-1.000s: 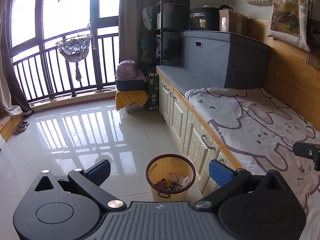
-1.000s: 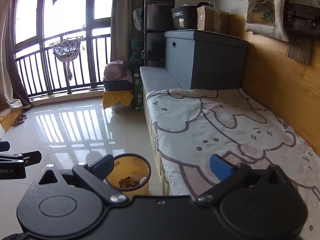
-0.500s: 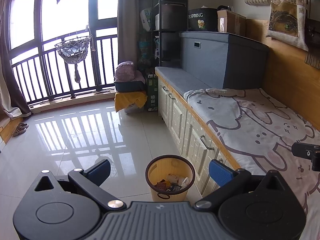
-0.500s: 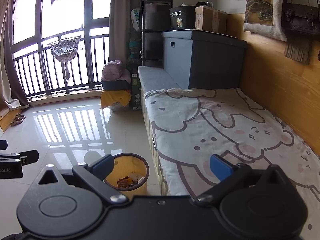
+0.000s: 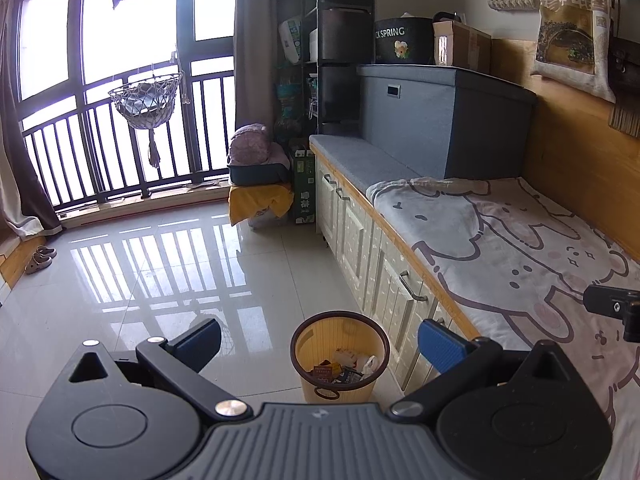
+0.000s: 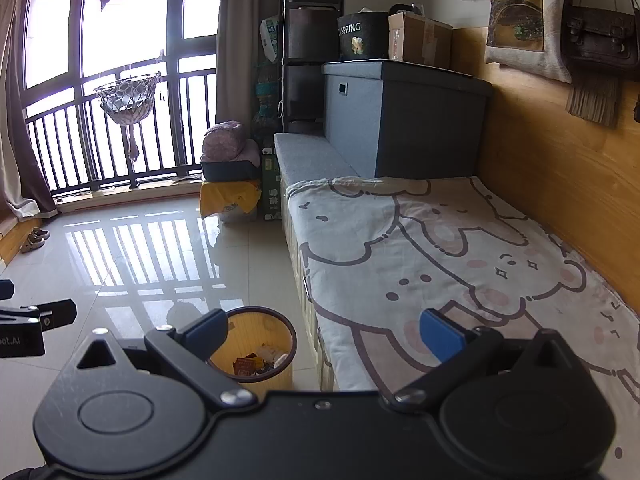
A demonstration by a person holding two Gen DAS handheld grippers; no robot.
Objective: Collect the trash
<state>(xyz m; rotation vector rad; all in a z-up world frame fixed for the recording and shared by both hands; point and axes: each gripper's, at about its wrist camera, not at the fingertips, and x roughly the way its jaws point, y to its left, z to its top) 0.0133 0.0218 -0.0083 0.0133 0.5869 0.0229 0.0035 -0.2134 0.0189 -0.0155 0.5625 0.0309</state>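
- Here, in the left wrist view, the left tool (image 5: 318, 338) hangs over the tiled floor (image 5: 160, 276) with its blue fingers (image 5: 440, 346) spread wide apart and nothing between them.
- The yellow waste bin (image 5: 340, 354) stands on the floor just beside the white drawers (image 5: 384, 276) under the bed (image 5: 520, 248); wrappers and scraps (image 5: 344, 368) lie at its bottom, so it is only partly filled.
- No loose litter shows on the floor or the bedcover in this view, so the step in hand looks like searching, or an approach to the bin itself.
- Next, in the right wrist view, the right tool (image 6: 322, 330) is likewise spread open and empty, held over the edge of the bed (image 6: 440, 248).
- The same bin (image 6: 256, 346) sits low and left of centre, partly hidden behind the tool's left finger (image 6: 208, 330); the trash inside (image 6: 256, 362) is visible.
- The left tool's tip (image 6: 36, 320) shows at the left edge, well apart from the bin.
- By my judgement the next move calls for either sweeping the cameras round to find stray rubbish, or lowering one tool to the bin's rim for a grip; which is meant cannot be told.
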